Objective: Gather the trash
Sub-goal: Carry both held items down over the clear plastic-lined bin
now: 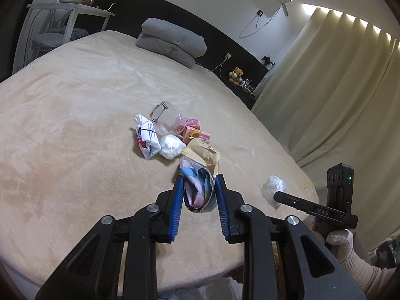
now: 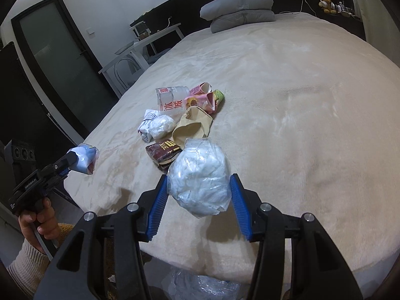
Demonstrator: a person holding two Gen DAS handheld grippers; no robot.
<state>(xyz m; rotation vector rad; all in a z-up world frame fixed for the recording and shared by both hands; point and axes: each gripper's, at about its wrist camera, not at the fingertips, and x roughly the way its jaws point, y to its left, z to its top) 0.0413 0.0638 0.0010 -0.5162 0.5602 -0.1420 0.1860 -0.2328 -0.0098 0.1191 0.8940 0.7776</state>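
- Left gripper [image 1: 197, 192]: clamped on a crushed blue-pink wrapper [image 1: 197, 187], lifted off the bed [image 1: 75, 125], likely for disposal.
- Right gripper [image 2: 200, 192]: pinching a clear plastic wad [image 2: 200, 175] (same purpose).
- Remaining trash pile [image 2: 180, 110]: mid-bed, beyond both.

two pink cartons [image 2: 200, 97], one plastic bottle [image 2: 172, 98], two pillows [image 2: 240, 7]

My left tongs [image 1: 198, 187] have matt black plastic arms, ribbed blue rubbery pads and shiny metal rivets. They pinch a glossy, creased foil-like wrapper [image 1: 198, 190]. My right tongs [image 2: 200, 192] squeeze a crinkly clear plastic bag [image 2: 200, 175] of white stuffing. The bed [image 2: 300, 100] wears soft, fuzzy beige cloth. On it lie a dull brown paper bag [image 2: 192, 127] and a clear plastic bottle [image 2: 172, 98].
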